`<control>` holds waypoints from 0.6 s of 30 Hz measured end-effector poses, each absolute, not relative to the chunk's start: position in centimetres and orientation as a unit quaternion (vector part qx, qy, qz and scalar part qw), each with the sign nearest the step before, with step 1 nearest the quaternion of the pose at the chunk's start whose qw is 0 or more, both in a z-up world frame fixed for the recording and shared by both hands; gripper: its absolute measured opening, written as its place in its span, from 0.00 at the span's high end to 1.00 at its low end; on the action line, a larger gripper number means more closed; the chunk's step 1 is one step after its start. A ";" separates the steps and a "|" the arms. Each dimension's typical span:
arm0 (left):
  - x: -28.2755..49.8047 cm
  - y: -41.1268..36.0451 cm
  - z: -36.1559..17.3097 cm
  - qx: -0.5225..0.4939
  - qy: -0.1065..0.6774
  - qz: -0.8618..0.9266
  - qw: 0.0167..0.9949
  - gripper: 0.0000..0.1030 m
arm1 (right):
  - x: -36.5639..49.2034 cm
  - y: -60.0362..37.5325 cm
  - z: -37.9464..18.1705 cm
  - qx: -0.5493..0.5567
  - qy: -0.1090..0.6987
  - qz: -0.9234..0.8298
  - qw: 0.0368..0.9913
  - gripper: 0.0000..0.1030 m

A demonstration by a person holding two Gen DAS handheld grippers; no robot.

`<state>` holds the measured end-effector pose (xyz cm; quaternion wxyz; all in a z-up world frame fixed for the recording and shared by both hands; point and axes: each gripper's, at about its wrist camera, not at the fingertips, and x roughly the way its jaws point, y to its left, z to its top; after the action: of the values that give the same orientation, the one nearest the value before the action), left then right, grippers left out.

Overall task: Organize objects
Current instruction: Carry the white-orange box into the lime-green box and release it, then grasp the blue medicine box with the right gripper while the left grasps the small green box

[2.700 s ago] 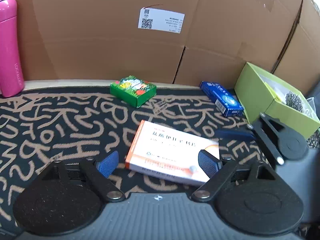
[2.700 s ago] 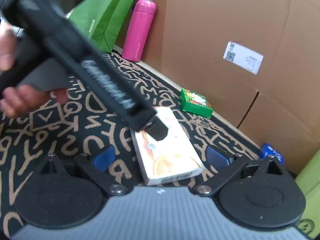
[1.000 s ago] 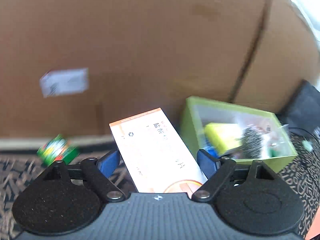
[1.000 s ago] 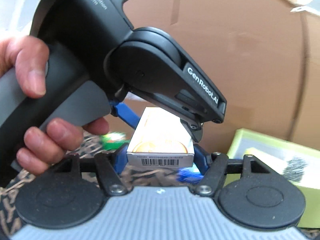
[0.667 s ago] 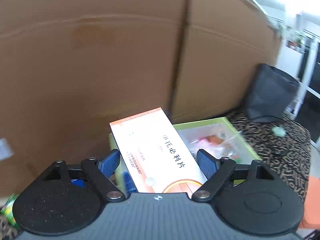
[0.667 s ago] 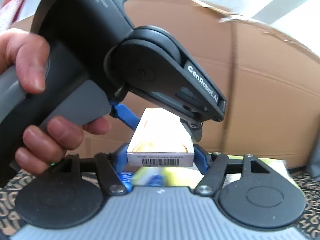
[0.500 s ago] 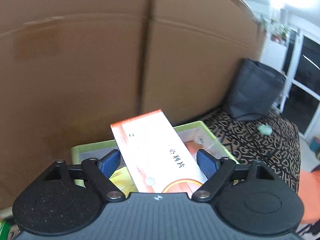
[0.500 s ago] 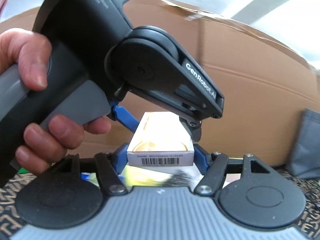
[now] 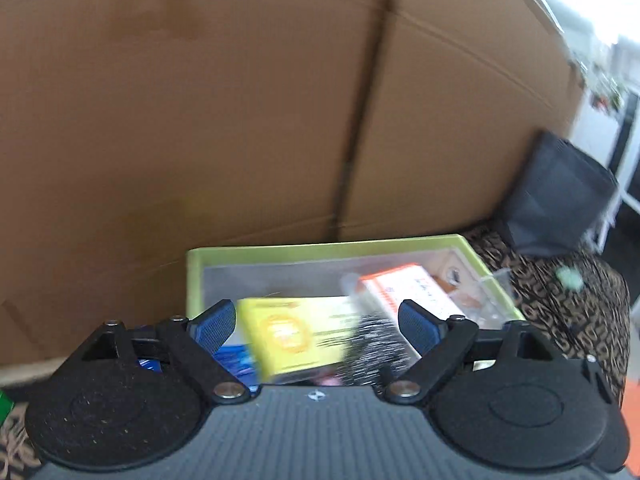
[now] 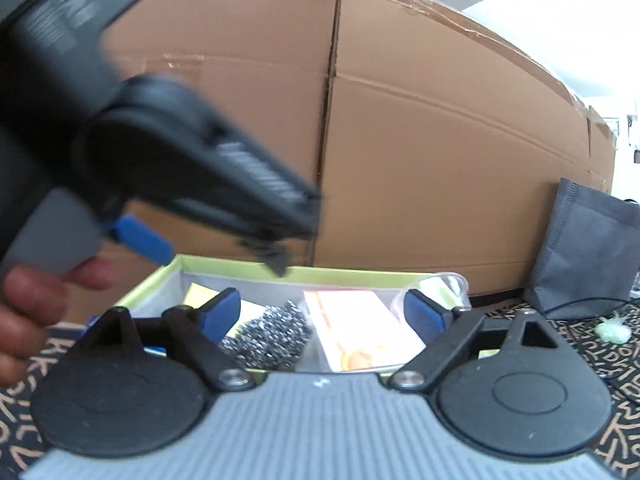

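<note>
Both jaws have just been opened wide; nothing is gripped by the left gripper (image 9: 316, 322) or right gripper (image 10: 324, 314). The orange-and-white box (image 10: 356, 330) is seen lying inside the green bin (image 9: 320, 248), beside a steel scourer (image 10: 272, 330).

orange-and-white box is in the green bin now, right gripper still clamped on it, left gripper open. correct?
Not quite. The right gripper is open, not clamped: its jaws have just been opening, and the right wrist view shows both pads clear of the orange-and-white box. The rest holds: the box lies in the green bin beside the steel scourer, and the left gripper is open.
</note>
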<state>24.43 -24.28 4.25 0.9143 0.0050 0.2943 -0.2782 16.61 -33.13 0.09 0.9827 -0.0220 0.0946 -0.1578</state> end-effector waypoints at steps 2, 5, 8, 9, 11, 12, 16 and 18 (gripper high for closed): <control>24.3 -22.5 4.0 -0.008 0.291 -0.260 0.921 0.11 | 16.6 -32.8 0.3 -0.014 0.096 -0.148 0.984 0.15; 24.2 -20.7 3.6 -0.019 0.291 -0.239 0.926 0.11 | 17.0 -32.8 0.0 -0.016 0.123 -0.155 0.980 0.14; 23.6 -18.1 3.1 -0.030 0.291 -0.223 0.930 0.11 | 16.8 -32.4 -0.5 -0.020 0.144 -0.161 0.976 0.12; 23.4 -17.3 2.8 -0.035 0.291 -0.217 0.931 0.11 | 16.8 -32.2 -0.5 -0.021 0.143 -0.160 0.976 0.12; 22.8 -15.5 2.3 -0.052 0.292 -0.208 0.932 0.11 | 16.3 -32.0 -0.1 -0.024 0.118 -0.158 0.980 0.11; 22.4 -14.5 2.1 -0.060 0.293 -0.204 0.932 0.11 | 15.8 -31.6 0.1 -0.025 0.099 -0.154 0.983 0.07; 20.5 -10.2 1.6 -0.054 0.288 -0.174 0.940 0.11 | 14.5 -30.0 0.2 -0.040 0.050 -0.113 0.991 0.05; 20.0 -8.7 1.0 -0.048 0.291 -0.156 0.943 0.11 | 14.2 -28.8 0.0 -0.050 0.043 -0.084 0.994 0.05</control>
<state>20.01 -8.68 0.97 0.9428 -0.0485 0.2907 -0.1559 14.21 -28.77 0.02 0.9943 -0.0502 0.0430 -0.0841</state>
